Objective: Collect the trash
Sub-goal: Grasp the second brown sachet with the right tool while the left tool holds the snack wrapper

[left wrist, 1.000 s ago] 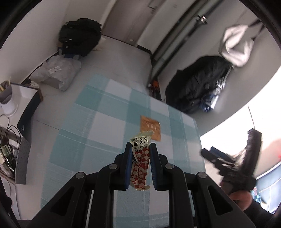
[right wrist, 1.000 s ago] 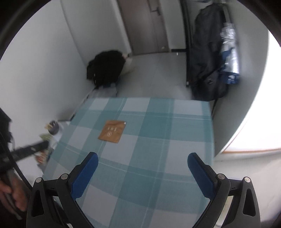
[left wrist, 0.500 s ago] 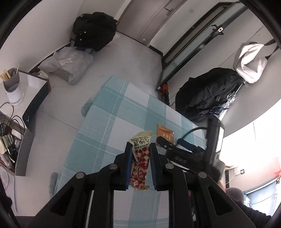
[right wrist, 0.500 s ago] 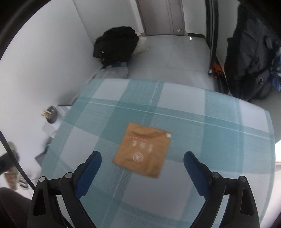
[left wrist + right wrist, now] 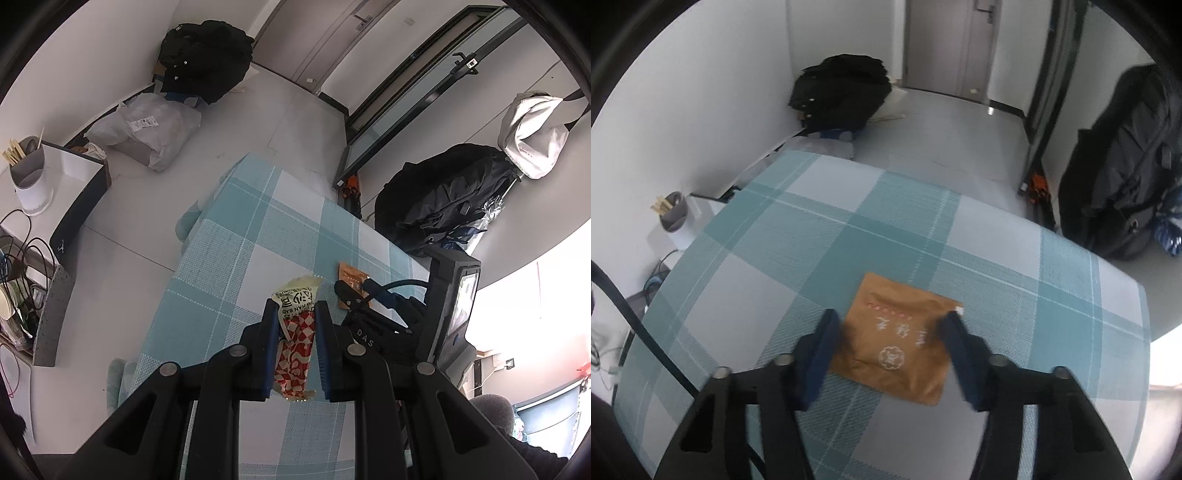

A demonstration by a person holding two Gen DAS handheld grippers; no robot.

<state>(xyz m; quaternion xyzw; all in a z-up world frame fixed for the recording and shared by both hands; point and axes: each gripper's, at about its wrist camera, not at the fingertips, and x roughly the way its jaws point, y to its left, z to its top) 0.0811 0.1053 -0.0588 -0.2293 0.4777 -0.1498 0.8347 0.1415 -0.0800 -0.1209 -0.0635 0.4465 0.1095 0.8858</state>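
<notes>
Teal-and-white checked cloth (image 5: 820, 236) on the counter, brown packet (image 5: 901, 339) with white print, red-and-white chequered wrapper (image 5: 295, 343) with pale yellow top, black tongs with blue pads (image 5: 822, 350), black bags (image 5: 842, 92), grey floor (image 5: 945, 136)

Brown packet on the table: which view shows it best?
The right wrist view: the brown packet lies flat, nearly whole, between the closing right gripper's fingers. In the left wrist view that gripper covers most of it, leaving one corner.

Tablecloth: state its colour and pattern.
The tablecloth is a large teal, pale blue and white check, clearest in the right wrist view.
</notes>
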